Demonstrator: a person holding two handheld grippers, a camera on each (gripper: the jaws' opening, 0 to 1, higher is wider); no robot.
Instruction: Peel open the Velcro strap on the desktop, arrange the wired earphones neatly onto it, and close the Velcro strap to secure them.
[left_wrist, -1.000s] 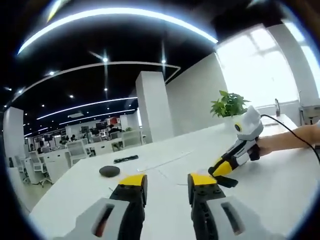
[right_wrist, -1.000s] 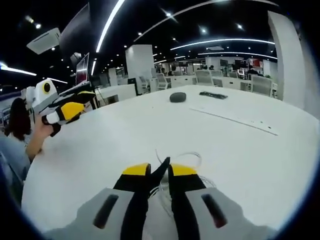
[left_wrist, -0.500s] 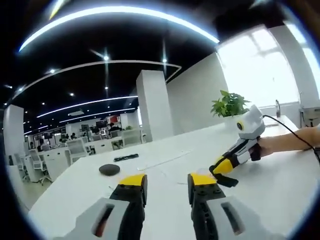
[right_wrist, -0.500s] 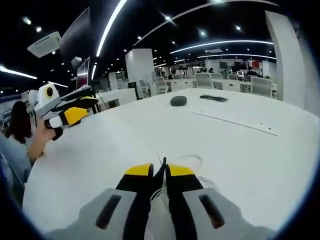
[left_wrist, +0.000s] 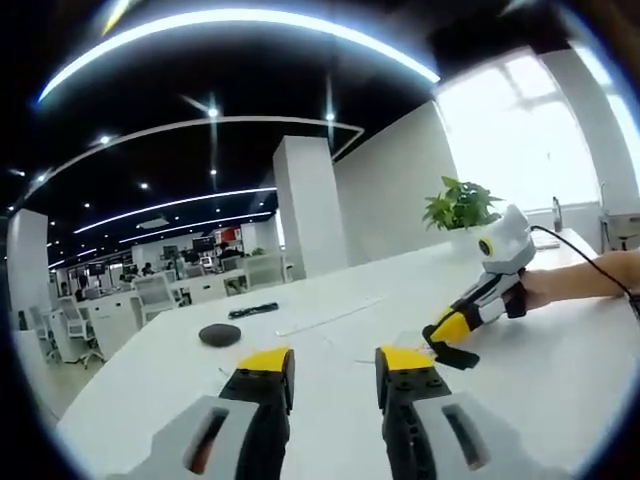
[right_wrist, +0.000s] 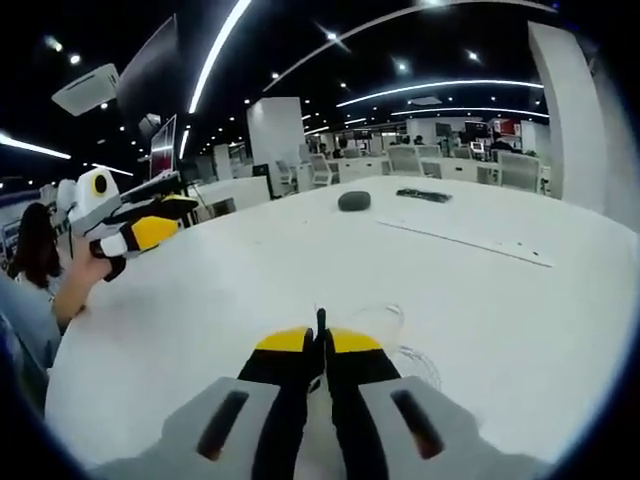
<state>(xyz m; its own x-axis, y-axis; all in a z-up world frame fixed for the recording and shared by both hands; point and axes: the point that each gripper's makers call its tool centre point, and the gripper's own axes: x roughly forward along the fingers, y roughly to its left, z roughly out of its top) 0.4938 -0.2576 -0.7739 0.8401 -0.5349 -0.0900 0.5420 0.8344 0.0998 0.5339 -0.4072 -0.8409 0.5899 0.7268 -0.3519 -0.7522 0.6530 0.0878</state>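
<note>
White table (right_wrist: 520, 300) spans both views, big open office behind it. Potted plant (left_wrist: 460, 208) at 2 o'clock in the left gripper view. Dark round puck (right_wrist: 354, 200) and a flat black bar (right_wrist: 424, 195) far across the table at 12 to 1 o'clock in the right gripper view. Left tongs (left_wrist: 334, 372) are released, jaws apart with nothing between them, held well off to the side of the work. Right tongs (right_wrist: 319, 352) are clenched on a thin black strip, the Velcro strap (right_wrist: 320, 322), which pokes up just past the tips at 6 o'clock. The wired earphones (right_wrist: 385, 325) lie as loose white cable loops on the table right behind and beside the right tongs. Step looks like peeling the strap open; earphones not yet arranged. Next move likely needs the left tongs brought over to pin the strap's other end while the right pulls.
</note>
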